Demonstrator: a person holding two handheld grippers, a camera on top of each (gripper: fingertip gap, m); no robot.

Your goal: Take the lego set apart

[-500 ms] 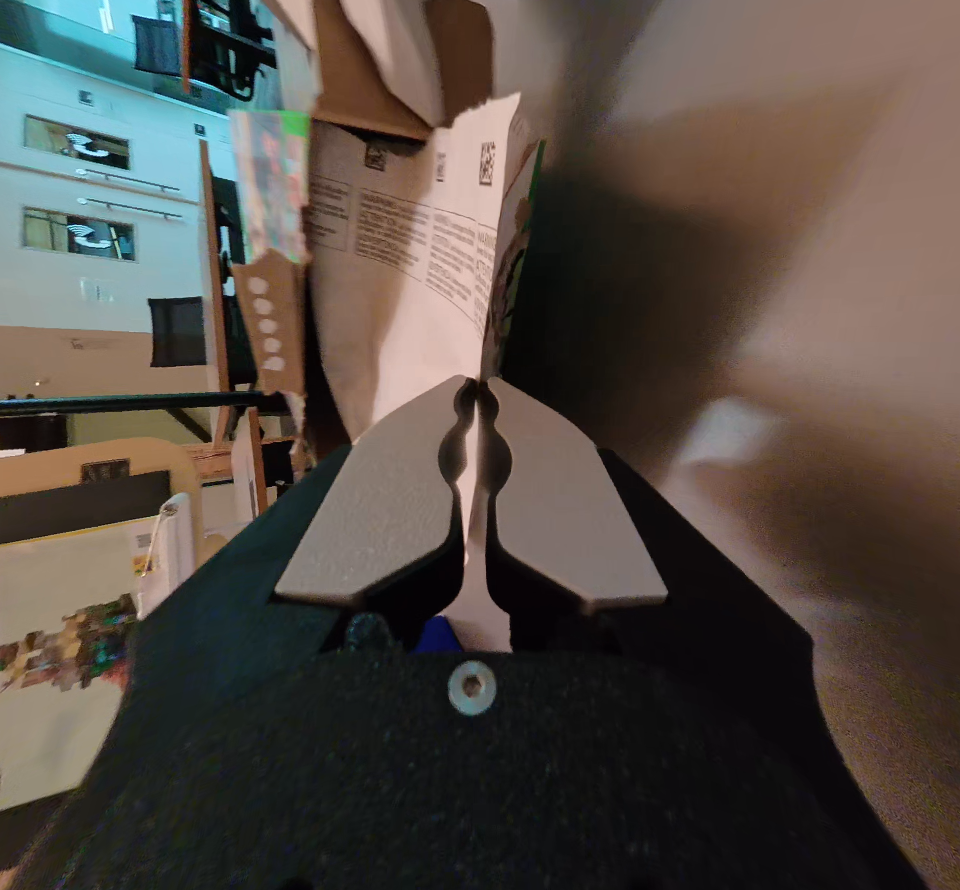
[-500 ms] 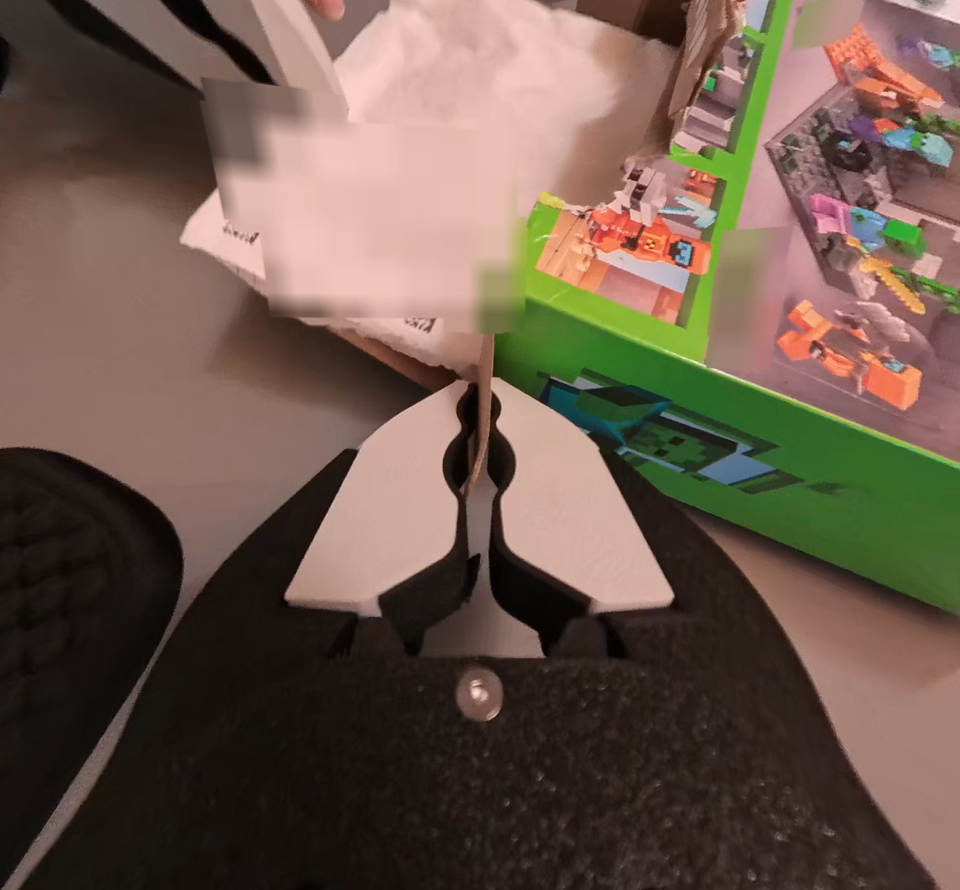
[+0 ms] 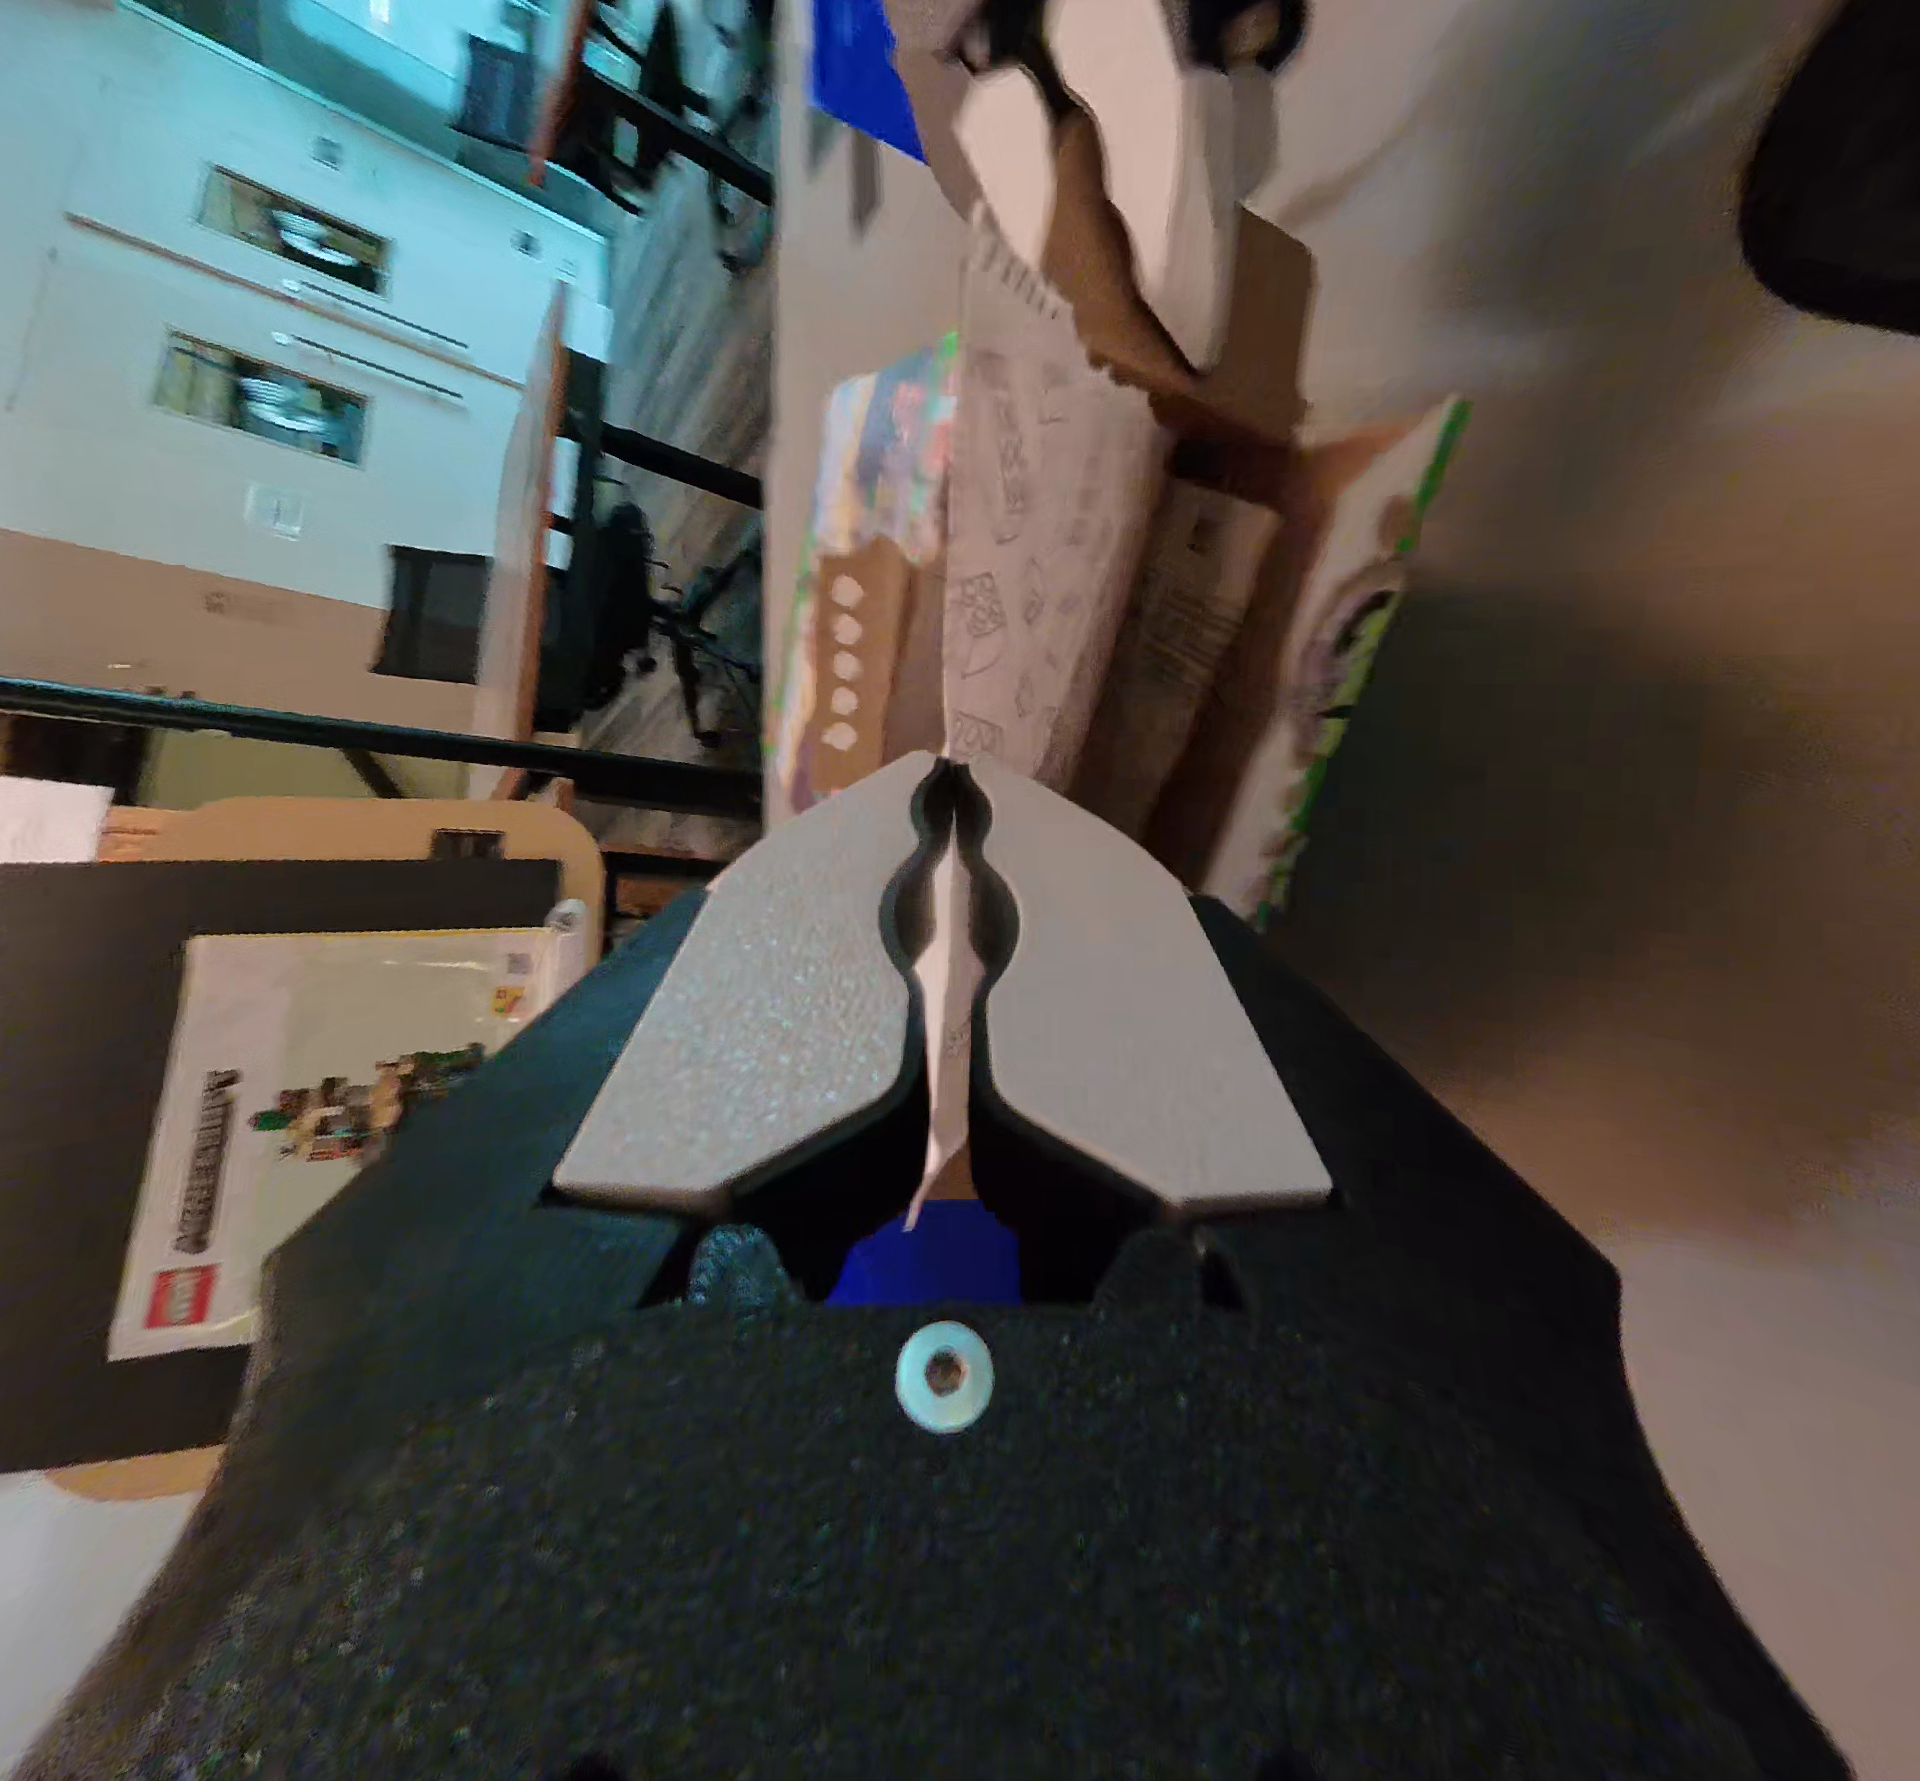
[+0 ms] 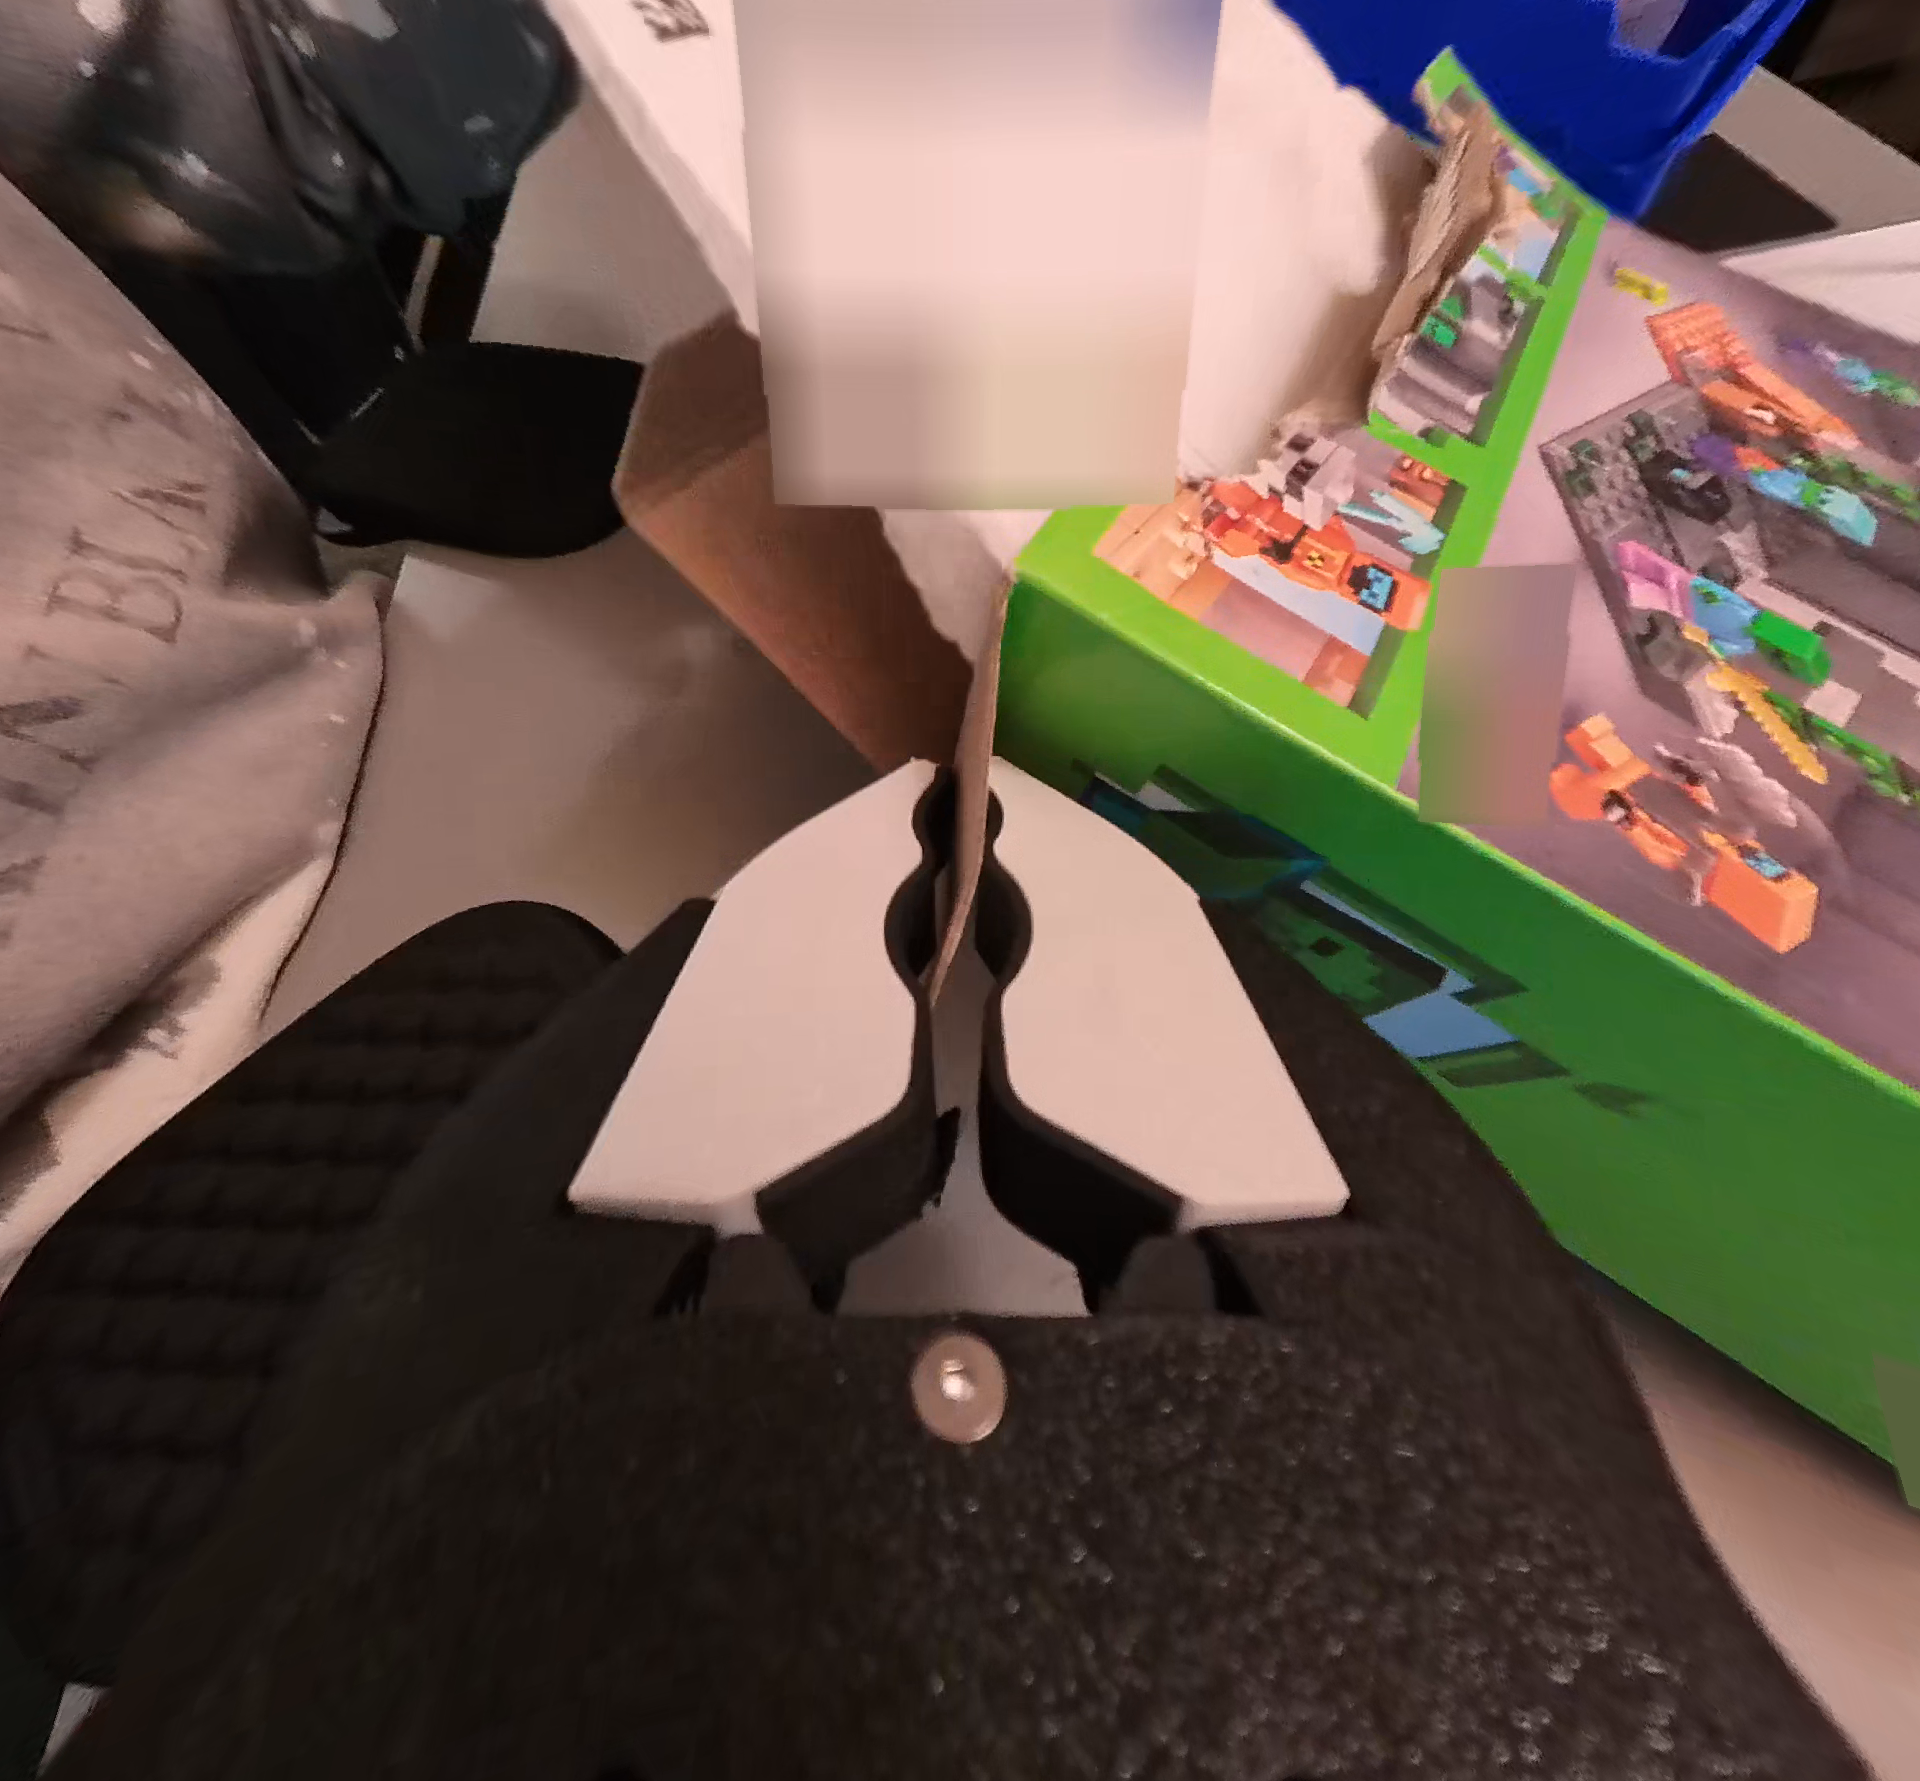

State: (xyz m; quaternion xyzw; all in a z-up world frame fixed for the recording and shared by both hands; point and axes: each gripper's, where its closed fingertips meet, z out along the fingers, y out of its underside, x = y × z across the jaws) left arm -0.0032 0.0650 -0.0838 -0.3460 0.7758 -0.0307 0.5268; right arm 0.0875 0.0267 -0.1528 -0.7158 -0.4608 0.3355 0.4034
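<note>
The left gripper [image 3: 951, 775] has its jaws pressed nearly together on a thin white paper bag [image 3: 1049, 588], whose edge runs down the slot between the two grey fingers [image 3: 769, 1004]. The bag, printed with line drawings, reaches away from the tips toward the torn end of the box [image 3: 1340, 651].

The right gripper [image 4: 961, 781] is likewise closed to a slit, pinching a brown cardboard flap [image 4: 971, 796] that rises between its white fingers [image 4: 790, 1025] to the near corner of the green box [image 4: 1558, 1056].

That one box lies on the pale table [image 4: 582, 692], to the right of the right gripper, its picture side up and its left end ripped open, ragged brown card showing at the tear. The white bag [image 4: 675, 90] sticks out of the open end, up and to the left; a blurred patch covers its middle.

One blue bin [image 4: 1507, 69] stands beyond the box at the far right. At the far left of the left wrist view one booklet [image 3: 312, 1129] lies flat on a dark surface. In that same view the right gripper [image 3: 1112, 131] shows far off, blurred, at the cardboard.
</note>
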